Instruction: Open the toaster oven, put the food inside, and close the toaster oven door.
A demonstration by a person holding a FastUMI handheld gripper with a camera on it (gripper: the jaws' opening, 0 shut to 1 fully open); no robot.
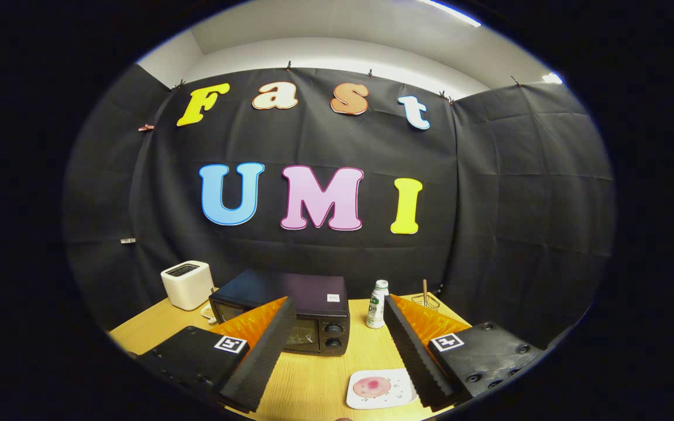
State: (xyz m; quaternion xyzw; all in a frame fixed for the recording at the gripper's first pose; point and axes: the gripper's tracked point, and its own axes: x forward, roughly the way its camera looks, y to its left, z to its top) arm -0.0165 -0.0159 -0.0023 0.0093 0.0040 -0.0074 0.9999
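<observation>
here the jaws of the gripper (337, 324) gape above the wooden table (313, 380), toaster oven (290, 313) beyond.

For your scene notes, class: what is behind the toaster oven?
Behind the oven hangs the black cloth wall. A white toaster stands beside it, a bottle on the other side. The table directly behind is hidden. The gripper is open, its jaws wide apart.

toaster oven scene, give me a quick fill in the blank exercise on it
1. The toaster oven door is ____.
2. The hand-held gripper has its fingers ____, holding nothing.
3. The white toaster stands to the ____ of the toaster oven.
4. The bottle stands between the toaster oven and the ____ finger.

Missing words: closed; open; left; right
</observation>
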